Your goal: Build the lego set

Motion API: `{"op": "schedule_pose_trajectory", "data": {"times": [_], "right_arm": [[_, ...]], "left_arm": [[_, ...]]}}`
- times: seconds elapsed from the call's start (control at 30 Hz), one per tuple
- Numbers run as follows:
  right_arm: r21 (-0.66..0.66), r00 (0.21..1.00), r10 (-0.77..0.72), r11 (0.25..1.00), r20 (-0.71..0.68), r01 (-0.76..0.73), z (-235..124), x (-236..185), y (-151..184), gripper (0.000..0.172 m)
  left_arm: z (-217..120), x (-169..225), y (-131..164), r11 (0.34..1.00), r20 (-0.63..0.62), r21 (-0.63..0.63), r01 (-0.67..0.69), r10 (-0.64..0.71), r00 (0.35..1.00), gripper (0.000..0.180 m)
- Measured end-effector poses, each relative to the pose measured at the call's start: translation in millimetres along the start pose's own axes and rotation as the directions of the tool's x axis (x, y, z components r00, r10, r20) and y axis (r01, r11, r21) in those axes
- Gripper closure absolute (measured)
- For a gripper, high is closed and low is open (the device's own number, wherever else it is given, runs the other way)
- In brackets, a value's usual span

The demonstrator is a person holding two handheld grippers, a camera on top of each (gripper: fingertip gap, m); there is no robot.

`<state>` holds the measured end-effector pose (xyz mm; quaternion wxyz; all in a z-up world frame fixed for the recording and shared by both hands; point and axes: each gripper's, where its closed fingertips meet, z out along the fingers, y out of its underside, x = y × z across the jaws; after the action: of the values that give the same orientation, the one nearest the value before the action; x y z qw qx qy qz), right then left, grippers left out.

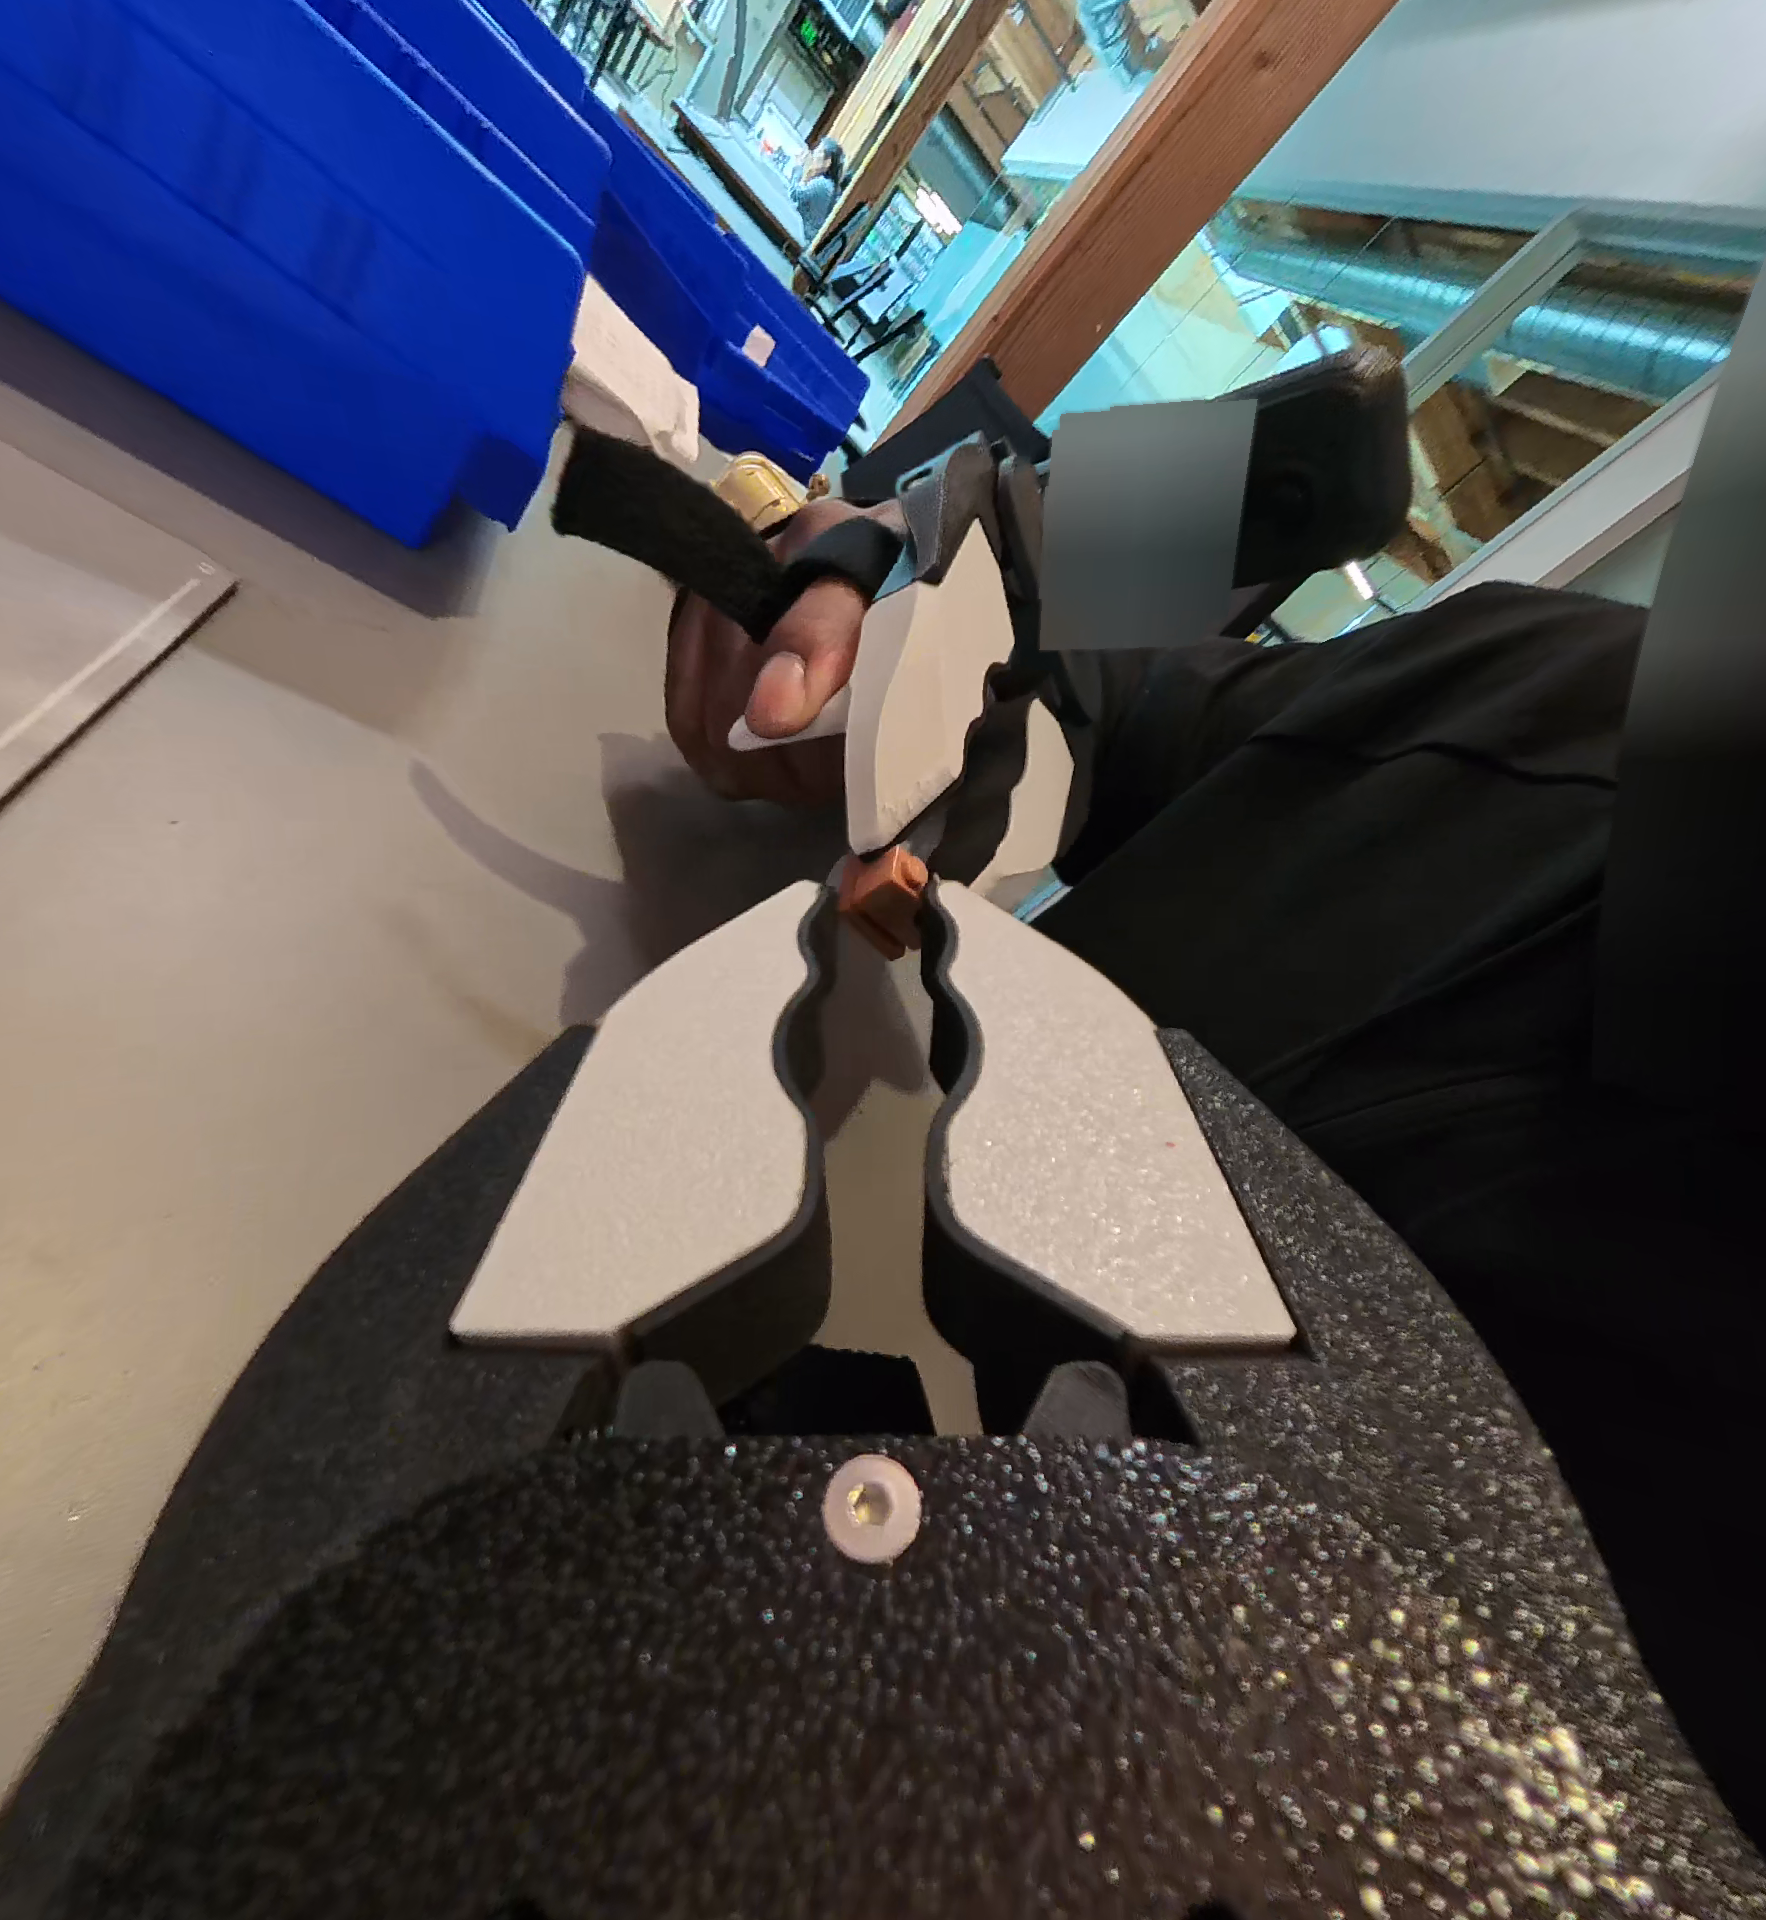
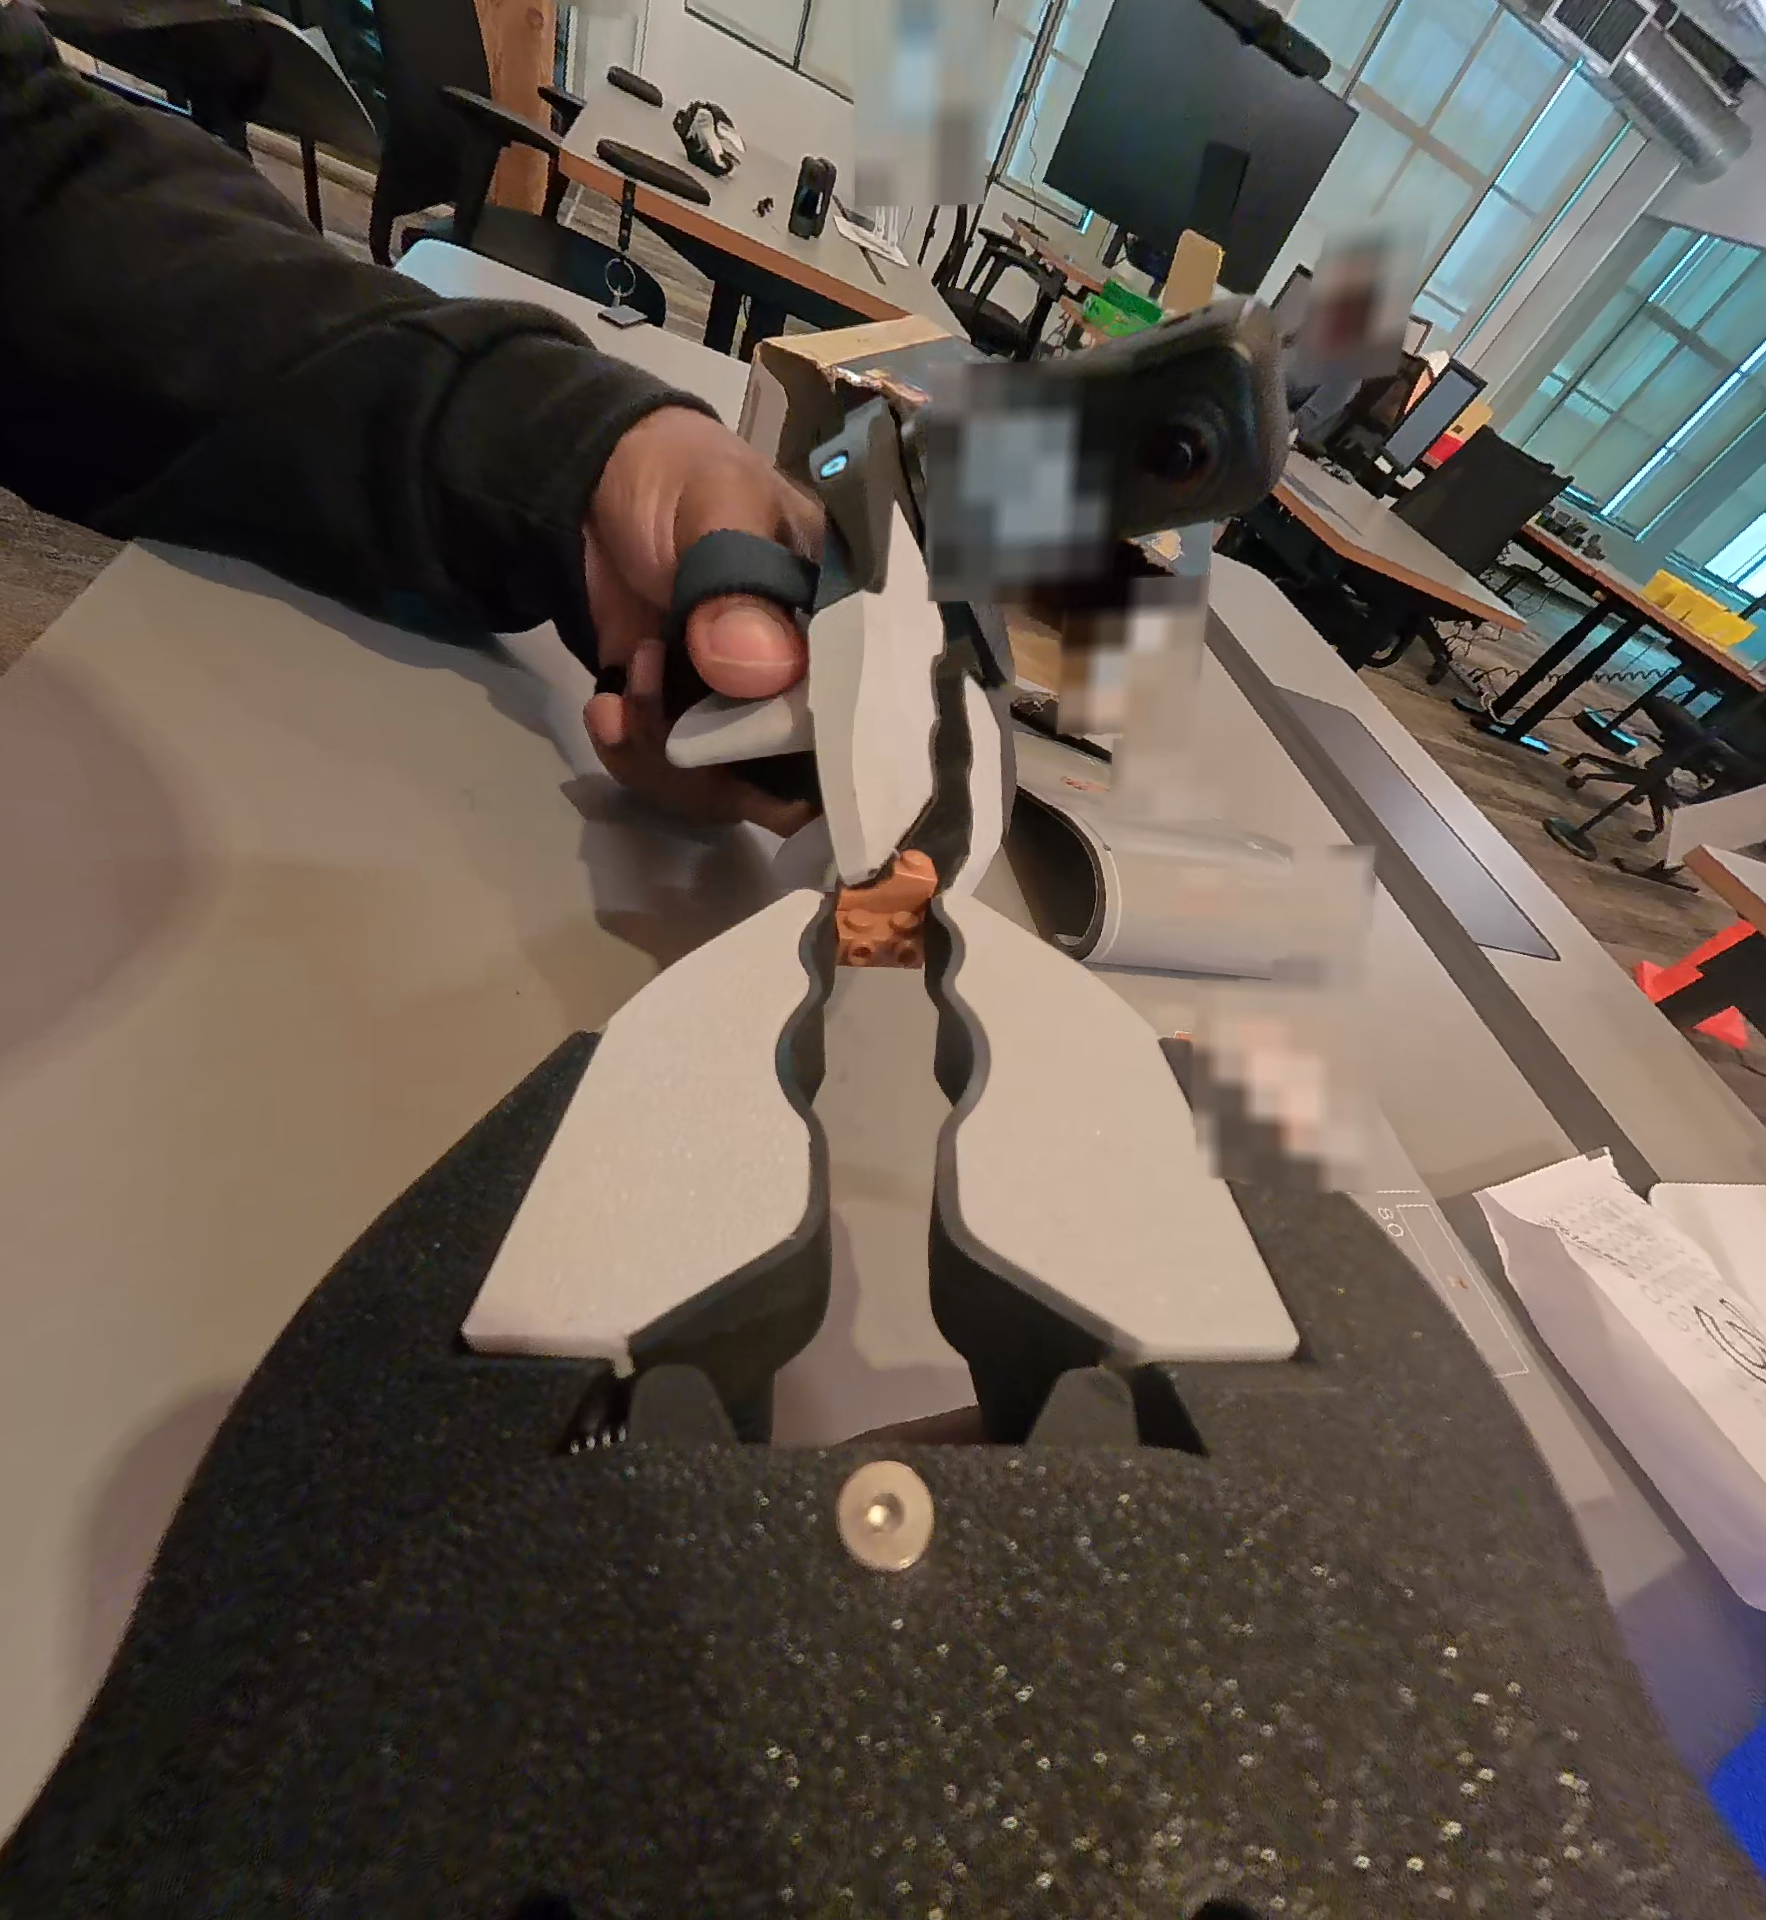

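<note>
Both grippers meet tip to tip above the grey table point(image 1: 183, 1039) on a small orange-brown toy-brick cluster. In the left wrist view my left gripper point(image 1: 876, 906) is shut on a brown brick point(image 1: 884, 902), with its pads pressing the brick's sides. The right gripper's fingertips point(image 1: 884, 821) come down from above onto the brick's top. In the right wrist view my right gripper point(image 2: 879, 935) is shut on a brown studded piece point(image 2: 879, 943). The left gripper's fingertips point(image 2: 863, 852) hold a second brown piece point(image 2: 912, 875) right against it. I cannot tell whether the two pieces are joined.
Blue bins point(image 1: 235, 260) stand at the table's back left, with a clear sheet point(image 1: 27, 675) lying in front of them. A rolled grey mat point(image 2: 1170, 894), a cardboard box point(image 2: 837, 364) and a crumpled paper slip point(image 2: 1689, 1351) lie on the right. A person's hand point(image 2: 681, 520) holds each gripper. My two grippers' fingertips are within a few centimetres of each other.
</note>
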<state>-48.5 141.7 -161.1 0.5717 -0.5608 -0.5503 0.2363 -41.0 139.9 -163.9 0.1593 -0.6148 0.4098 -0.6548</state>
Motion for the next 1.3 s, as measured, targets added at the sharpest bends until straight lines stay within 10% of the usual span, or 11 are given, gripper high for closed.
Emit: {"op": "schedule_pose_trajectory", "data": {"times": [1.3], "right_arm": [[-0.027, 0.992, -0.082, 0.996, -0.097, 0.080, 2.6, 6.6, 3.4, 0.156]], "left_arm": [[-3.9, -7.7, -3.0, 0.964, 0.208, -0.108, -0.242, 0.260, 0.943, 0.165]]}}
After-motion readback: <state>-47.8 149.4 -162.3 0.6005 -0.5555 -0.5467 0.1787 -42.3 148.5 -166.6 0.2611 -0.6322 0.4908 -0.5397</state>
